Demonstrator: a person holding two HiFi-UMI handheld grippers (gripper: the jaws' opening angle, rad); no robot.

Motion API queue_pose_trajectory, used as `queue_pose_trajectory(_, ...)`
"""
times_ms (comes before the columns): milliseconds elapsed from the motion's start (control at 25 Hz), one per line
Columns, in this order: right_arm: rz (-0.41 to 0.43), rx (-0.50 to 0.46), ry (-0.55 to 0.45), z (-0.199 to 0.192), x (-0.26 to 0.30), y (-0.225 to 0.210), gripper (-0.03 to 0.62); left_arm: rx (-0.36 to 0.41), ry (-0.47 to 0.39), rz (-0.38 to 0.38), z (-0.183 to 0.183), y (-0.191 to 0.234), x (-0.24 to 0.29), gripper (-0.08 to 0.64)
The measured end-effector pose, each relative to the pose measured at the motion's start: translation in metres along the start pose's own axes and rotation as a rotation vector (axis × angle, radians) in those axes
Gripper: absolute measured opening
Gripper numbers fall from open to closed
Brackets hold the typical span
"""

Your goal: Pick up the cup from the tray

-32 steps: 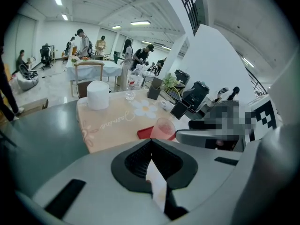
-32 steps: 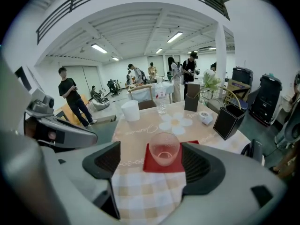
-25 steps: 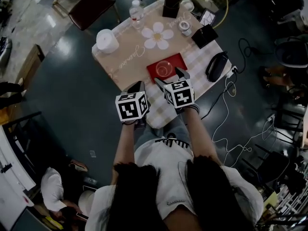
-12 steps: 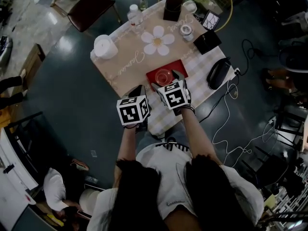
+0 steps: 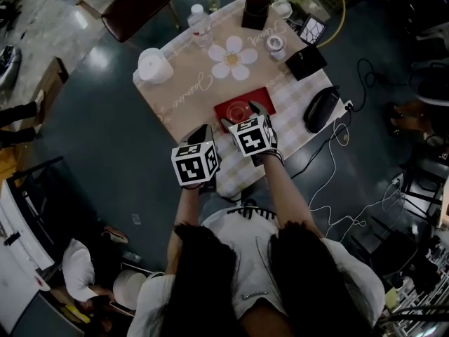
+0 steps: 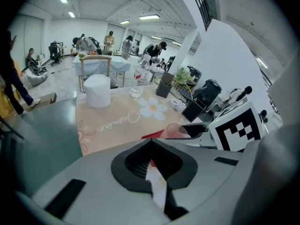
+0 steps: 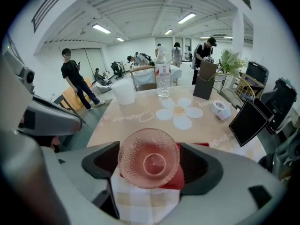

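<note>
Right tool (image 5: 240,114) advanced, jaws flanking empty cup (image 7: 148,158), red tray (image 5: 265,97)

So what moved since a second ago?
The right claw slid forward, and its open jaws now sit on either side of the cup. Nothing has been picked up yet. The cup stayed on the red tray, and the left claw stayed shut near the table edge.

Dark hair (image 5: 203,279), white T-shirt (image 5: 242,258), grey left gripper (image 5: 200,129) and grey right gripper (image 5: 240,114).
</note>
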State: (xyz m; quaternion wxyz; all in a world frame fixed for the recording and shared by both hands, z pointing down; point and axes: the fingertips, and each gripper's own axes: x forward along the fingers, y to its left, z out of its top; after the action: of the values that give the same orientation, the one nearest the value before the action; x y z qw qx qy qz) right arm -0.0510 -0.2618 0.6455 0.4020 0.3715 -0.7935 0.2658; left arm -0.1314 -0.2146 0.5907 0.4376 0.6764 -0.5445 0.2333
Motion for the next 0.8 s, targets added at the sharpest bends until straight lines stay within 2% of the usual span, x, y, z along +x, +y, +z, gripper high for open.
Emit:
queue_pose_trajectory(80,0.005,-0.012,0.003,0.001,0.0,0.0,0.393,-0.005,-0.011,0.006,0.003,0.001,-0.002,0.005)
queue_pose_trajectory(440,0.022,-0.05,-0.009,0.005,-0.016,0.002,0.39,0.004,-0.035,0.001,0.009,-0.011,-0.007,0.005)
queue_pose_trajectory(600,0.03,-0.035,-0.021,0.0,-0.028,-0.001,0.39,0.02,-0.039,-0.013,0.009,-0.021,-0.005,0.005)
queue_pose_trajectory(800,-0.008,0.012,-0.012,-0.022,-0.047,-0.018,0.39,0.058,-0.029,-0.049,0.005,-0.044,-0.001,0.005)
